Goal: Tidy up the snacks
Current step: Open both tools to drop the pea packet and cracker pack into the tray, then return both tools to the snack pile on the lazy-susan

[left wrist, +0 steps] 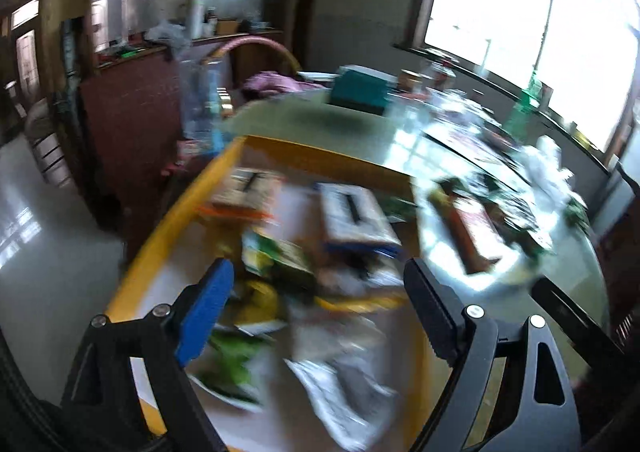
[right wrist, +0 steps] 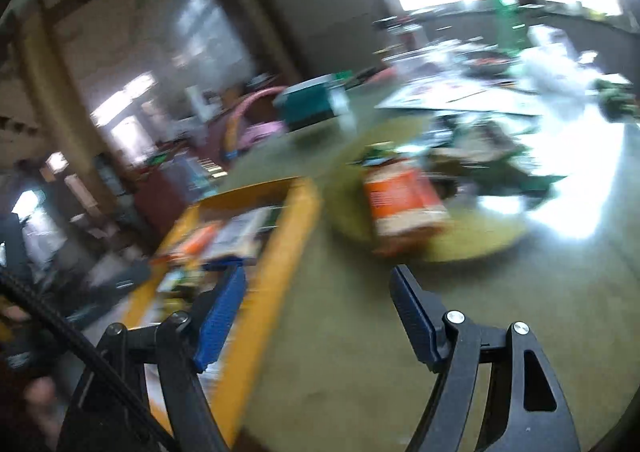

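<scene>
Both views are smeared by motion. A yellow-rimmed tray (left wrist: 188, 208) holds several snack packs: a boxed pack (left wrist: 356, 218), a green and yellow packet (left wrist: 276, 258) and a silver wrapper (left wrist: 340, 392). My left gripper (left wrist: 320, 284) hovers open above these packs with nothing between its fingers. To the tray's right a yellow-green plate (right wrist: 476, 240) carries an orange snack pack (right wrist: 400, 202). My right gripper (right wrist: 320, 292) stands open over the bare table between the tray (right wrist: 280, 260) and the plate, holding nothing.
A teal box (left wrist: 360, 90) stands at the back of the glass-topped table (left wrist: 304, 124). Bottles, jars and wrappers crowd the right side below a bright window (left wrist: 532, 24). A chair with a pink cloth (left wrist: 272, 82) stands beyond the table's far edge.
</scene>
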Demonstrator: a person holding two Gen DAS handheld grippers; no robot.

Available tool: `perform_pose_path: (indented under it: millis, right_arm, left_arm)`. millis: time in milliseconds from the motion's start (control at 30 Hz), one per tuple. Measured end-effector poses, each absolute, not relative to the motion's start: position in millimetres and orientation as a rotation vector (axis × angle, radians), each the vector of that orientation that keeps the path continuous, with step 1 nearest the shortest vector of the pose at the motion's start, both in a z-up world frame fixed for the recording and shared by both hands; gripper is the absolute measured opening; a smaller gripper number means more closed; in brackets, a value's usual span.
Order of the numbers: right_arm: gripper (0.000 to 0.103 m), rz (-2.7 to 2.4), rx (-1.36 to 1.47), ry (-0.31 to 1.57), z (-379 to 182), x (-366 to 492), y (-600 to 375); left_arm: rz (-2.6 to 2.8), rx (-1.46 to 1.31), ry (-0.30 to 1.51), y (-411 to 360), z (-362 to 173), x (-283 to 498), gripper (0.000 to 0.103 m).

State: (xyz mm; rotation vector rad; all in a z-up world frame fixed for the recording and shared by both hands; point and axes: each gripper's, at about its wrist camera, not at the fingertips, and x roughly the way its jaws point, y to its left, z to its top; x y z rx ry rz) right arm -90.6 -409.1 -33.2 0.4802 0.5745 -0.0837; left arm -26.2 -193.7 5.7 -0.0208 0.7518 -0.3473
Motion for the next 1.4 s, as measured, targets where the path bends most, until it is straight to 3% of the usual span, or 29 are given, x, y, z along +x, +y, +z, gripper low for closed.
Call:
perform_pose_path:
  millis: [133,533,700,1167,1400]
  right_arm:
    - [0.075,-0.242,0.470,0.556,-48.1,-115.3,-445.8]
    - [0.074,-0.328,0.323,0.727,-81.4,-127.8,-503.3]
    - [0.074,-0.336,0.316,0.737,-82.0,-121.3,-517.2]
    - [0.074,-0.386,0.337,0.799,-93.2,-87.2,-567.6]
    - [0.073,-0.384,0.379,0.725,-85.1,-76.4,-584.7]
  left_arm:
    - [-0.417,-0.027,0.730,-220.3,7.0,-52.2,0.087]
    - [-0.524,0.013,0.761,-322.3,-36.7,-95.3,0.087]
    - [-0.487,0.056,0.829,-348.9,-66.9,-83.3,0.087]
    - [-0.368,0.198,0.903,-381.0,-87.6,-47.1,0.091]
    - [-0.332,0.065,0.894,-373.8,-83.9,-25.2,0.091]
